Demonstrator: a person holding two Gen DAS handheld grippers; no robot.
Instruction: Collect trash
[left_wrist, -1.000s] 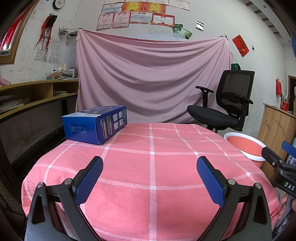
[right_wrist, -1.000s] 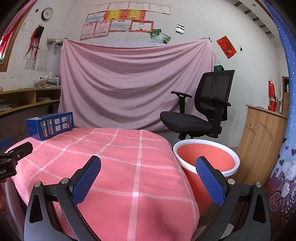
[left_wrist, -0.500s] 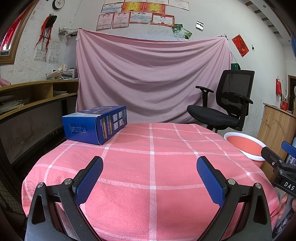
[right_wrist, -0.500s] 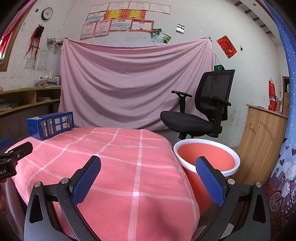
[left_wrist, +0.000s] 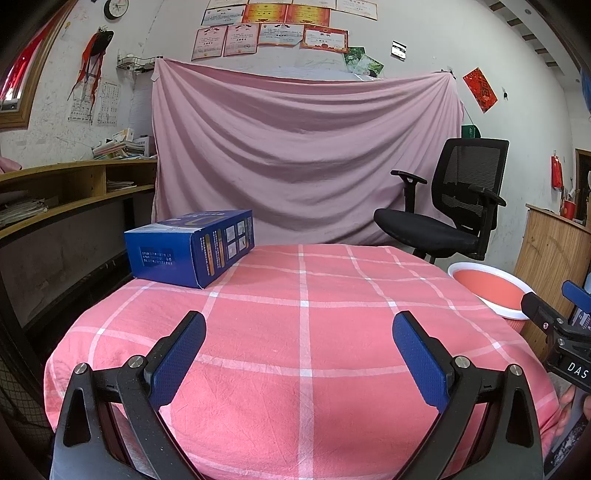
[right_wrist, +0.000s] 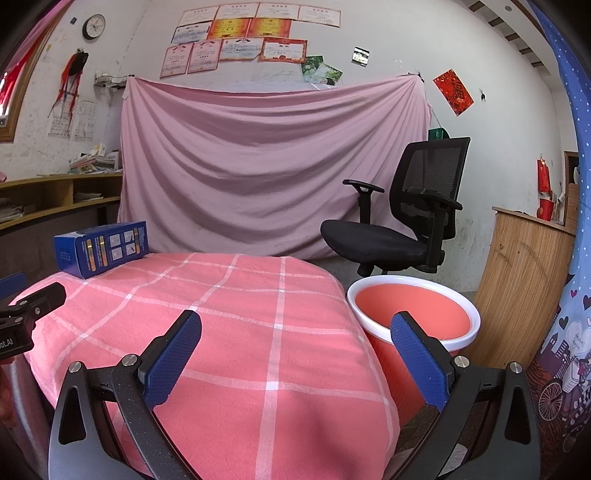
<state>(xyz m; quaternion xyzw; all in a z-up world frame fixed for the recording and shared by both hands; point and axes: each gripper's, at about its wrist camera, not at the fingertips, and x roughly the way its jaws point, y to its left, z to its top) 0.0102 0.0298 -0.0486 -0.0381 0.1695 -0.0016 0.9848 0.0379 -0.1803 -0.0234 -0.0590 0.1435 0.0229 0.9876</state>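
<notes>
The blue cardboard box is the only thing here that looks like trash, and it lies flat on the far left part of the pink checked tablecloth. It is probably light and maybe empty, with stiff sides that can dent under a hard squeeze; the printed surface looks smooth, so it may slide a little on the cloth. I would take it across its narrow width, near the end that faces the camera, and not along its long side, which seems too wide for the jaws.

The left gripper is well short of the box, with jaws wide apart and nothing between them. The right gripper is also spread open and empty, far to the right of the box.

The right wrist view shows the whole red bucket with a white rim, standing on the floor just beside the right edge of the cloth; its inside seems empty, though I cannot see the bottom. The left wrist view shows only part of this bucket, but it gives the box bigger, with its top face and end face clear. In the right wrist view the box is small and far.
</notes>
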